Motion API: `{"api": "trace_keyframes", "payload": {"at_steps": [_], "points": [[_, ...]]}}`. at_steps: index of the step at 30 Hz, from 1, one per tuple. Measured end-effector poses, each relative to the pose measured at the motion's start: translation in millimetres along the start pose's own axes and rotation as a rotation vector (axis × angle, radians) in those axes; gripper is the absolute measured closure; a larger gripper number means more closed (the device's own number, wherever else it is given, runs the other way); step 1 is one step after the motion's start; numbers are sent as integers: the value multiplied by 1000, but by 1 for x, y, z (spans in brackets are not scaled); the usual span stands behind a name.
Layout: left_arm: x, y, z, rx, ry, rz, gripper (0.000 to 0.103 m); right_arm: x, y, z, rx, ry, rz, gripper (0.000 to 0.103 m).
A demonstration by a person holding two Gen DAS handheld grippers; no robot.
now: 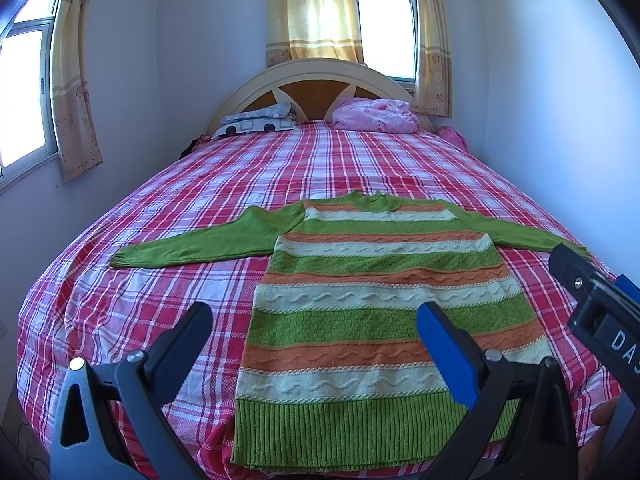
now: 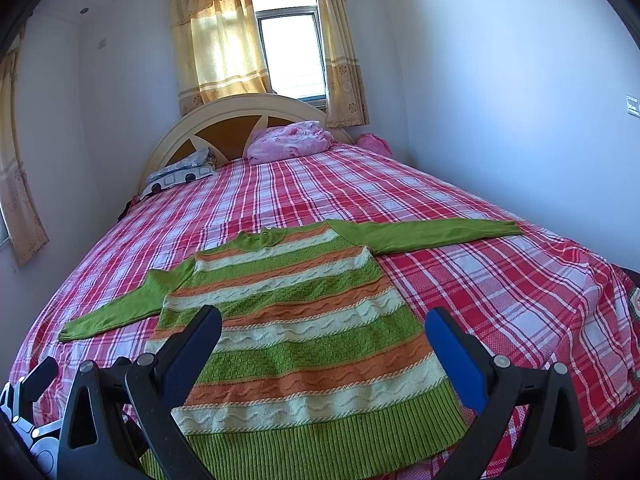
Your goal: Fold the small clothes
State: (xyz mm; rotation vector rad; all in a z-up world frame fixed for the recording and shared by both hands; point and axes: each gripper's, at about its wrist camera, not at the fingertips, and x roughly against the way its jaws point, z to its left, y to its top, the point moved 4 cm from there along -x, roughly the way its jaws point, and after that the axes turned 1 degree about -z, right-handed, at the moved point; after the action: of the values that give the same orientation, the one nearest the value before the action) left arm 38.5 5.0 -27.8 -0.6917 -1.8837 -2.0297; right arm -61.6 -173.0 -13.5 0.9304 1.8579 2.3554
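Note:
A small knit sweater [image 1: 376, 288] with green, orange and cream stripes lies flat and face up on the red plaid bed [image 1: 160, 208], both green sleeves spread out sideways, ribbed hem toward me. My left gripper [image 1: 316, 332] hovers open above the hem's left part, nothing between its fingers. In the right wrist view the same sweater [image 2: 296, 320] stretches away, and my right gripper [image 2: 324, 336] hangs open over the hem, holding nothing. The right gripper's body [image 1: 596, 300] shows at the right edge of the left wrist view.
A patterned pillow [image 1: 260, 120] and a pink bundle of bedding [image 1: 376, 116] lie at the headboard [image 1: 316, 76]. Walls close in on both sides of the bed. Curtained windows stand behind and to the left. Plaid sheet stretches bare beyond the sweater.

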Motion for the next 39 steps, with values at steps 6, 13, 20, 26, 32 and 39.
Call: {"api": "trace_keyframes", "payload": {"at_steps": [6,13,20,26,32,39], "points": [[-3,-1,-2,0,0,6,0,-3,0,0,1,0,14,1],[-17,-6,-4,-7,-1,29,0,-14,-3,-3,-4,-8,40,1],[-51,-14,-3,-24,-27,69,0,-48,-15,-22,-18,-65,98,1],[-96,-5,14,-18,-33,68,0,-86,-16,-74,-100,-130,124,1],[-153,18,32,-22,19,87,0,-125,11,-172,-315,-208,138,10],[-210,33,40,17,66,95,0,-183,57,-300,-456,-320,155,38]]}}
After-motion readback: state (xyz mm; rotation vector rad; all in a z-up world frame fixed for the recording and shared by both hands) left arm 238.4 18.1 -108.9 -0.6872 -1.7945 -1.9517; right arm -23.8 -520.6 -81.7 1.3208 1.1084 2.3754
